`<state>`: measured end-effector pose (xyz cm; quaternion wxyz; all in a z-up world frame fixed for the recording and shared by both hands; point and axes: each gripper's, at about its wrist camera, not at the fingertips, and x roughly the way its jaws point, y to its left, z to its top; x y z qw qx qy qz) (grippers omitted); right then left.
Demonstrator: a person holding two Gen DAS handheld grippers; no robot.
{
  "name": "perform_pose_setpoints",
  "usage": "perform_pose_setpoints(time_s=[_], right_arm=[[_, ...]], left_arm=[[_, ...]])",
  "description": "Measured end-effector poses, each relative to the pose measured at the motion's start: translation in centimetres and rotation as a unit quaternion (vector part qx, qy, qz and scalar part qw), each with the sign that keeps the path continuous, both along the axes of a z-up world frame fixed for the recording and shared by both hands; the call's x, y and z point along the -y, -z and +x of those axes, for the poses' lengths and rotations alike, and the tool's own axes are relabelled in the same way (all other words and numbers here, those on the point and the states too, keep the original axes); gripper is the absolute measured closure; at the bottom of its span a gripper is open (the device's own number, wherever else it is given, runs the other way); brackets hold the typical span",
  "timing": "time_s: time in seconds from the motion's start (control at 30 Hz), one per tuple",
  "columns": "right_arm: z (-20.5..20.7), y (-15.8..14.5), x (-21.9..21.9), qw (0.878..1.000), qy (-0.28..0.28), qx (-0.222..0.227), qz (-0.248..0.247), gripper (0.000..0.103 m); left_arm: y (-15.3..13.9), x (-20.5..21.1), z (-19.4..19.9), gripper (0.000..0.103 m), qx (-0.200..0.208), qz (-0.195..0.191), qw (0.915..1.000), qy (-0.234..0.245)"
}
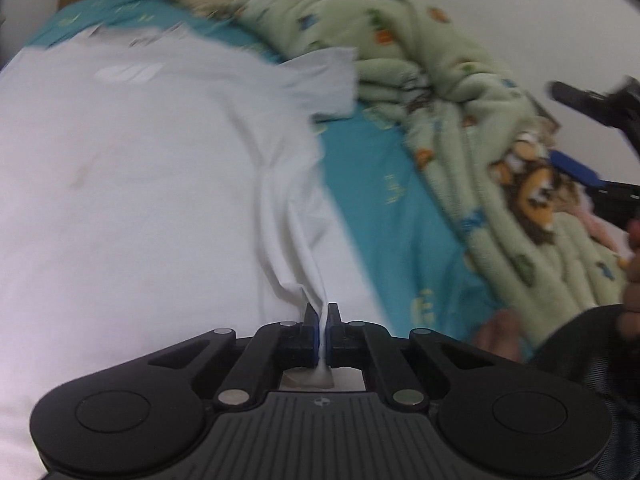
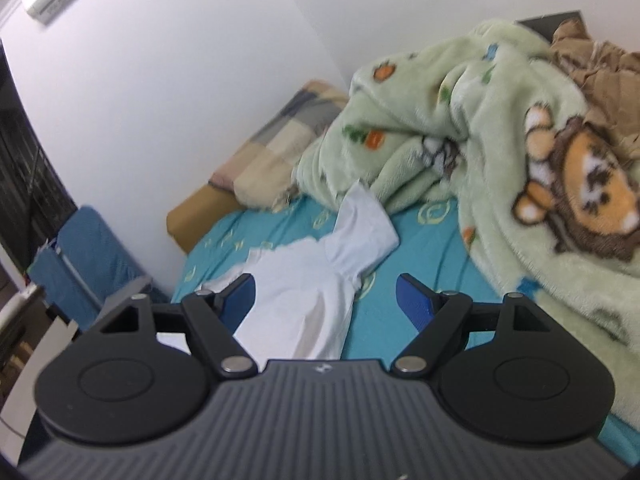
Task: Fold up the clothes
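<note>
A white T-shirt lies spread on the teal bed sheet, one short sleeve sticking out to the right. My left gripper is shut on a pinched ridge of the shirt's right side near the hem. In the right wrist view the same T-shirt lies ahead with its sleeve pointing up. My right gripper hangs open above the sheet with nothing between its fingers. It also shows at the right edge of the left wrist view as the right gripper.
A bunched green fleece blanket with a lion print fills the bed's right side. A checked pillow lies against the white wall. A blue folding chair stands left of the bed. A person's hand shows at the right edge.
</note>
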<state>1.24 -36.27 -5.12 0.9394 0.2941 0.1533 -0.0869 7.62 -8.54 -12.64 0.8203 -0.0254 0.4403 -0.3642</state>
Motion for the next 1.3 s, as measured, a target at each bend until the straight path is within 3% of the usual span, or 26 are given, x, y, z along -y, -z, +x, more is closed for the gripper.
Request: perform_pose_setpoints(time_s=[0.17, 0.27, 0.4, 0.47, 0.53, 0.57, 0.6, 0.83, 0.93, 1.1, 1.3], right_arm=[[-0.9, -0.2, 0.7, 1.000, 0.012, 0.022, -0.002, 0.023], [-1.3, -0.3, 1.1, 0.999, 0.017, 0.034, -0.005, 0.023], [-0.8, -0.2, 0.8, 0.999, -0.003, 0.027, -0.031, 0.023], [-0.3, 0.0, 0.5, 0.999, -0.013, 0.018, -0.042, 0.023], [0.2, 0.1, 0.3, 0.999, -0.022, 0.011, -0.044, 0.023], [0.3, 0.0, 0.3, 0.999, -0.025, 0.010, -0.044, 0.023], [0.3, 0.0, 0.2, 0.999, -0.027, 0.010, -0.045, 0.023], [0.6, 0.0, -1.1, 0.996, -0.044, 0.003, -0.077, 0.023], [1.0, -0.1, -2.3, 0.993, -0.065, 0.000, -0.103, 0.023], [1.7, -0.1, -4.0, 0.989, -0.090, 0.002, -0.119, 0.023], [1.8, -0.4, -6.1, 0.983, -0.098, 0.009, -0.154, 0.024]], left_arm=[[-1.2, 7.8, -3.5, 0.100, 0.030, -0.003, 0.9975, 0.064], [0.4, 11.2, -4.2, 0.100, 0.023, 0.007, 0.9963, 0.082], [2.8, 12.8, -4.0, 0.099, 0.007, 0.031, 0.9951, 0.093], [2.8, 12.6, -3.6, 0.085, 0.004, 0.032, 0.9960, 0.083], [1.9, 12.0, -3.6, 0.036, 0.021, 0.049, 0.9970, 0.057], [1.2, 11.5, -3.8, 0.020, 0.038, 0.054, 0.9968, 0.045], [0.7, 11.1, -3.9, 0.016, 0.055, 0.058, 0.9962, 0.035], [-3.5, 5.2, -2.3, 0.011, 0.110, 0.056, 0.9913, -0.045], [-5.8, 1.9, -1.7, 0.003, 0.147, 0.053, 0.9837, -0.089], [-8.6, -3.1, -0.8, 0.001, 0.188, 0.047, 0.9691, -0.153], [-9.2, -6.9, -0.9, 0.000, 0.233, 0.064, 0.9517, -0.189]])
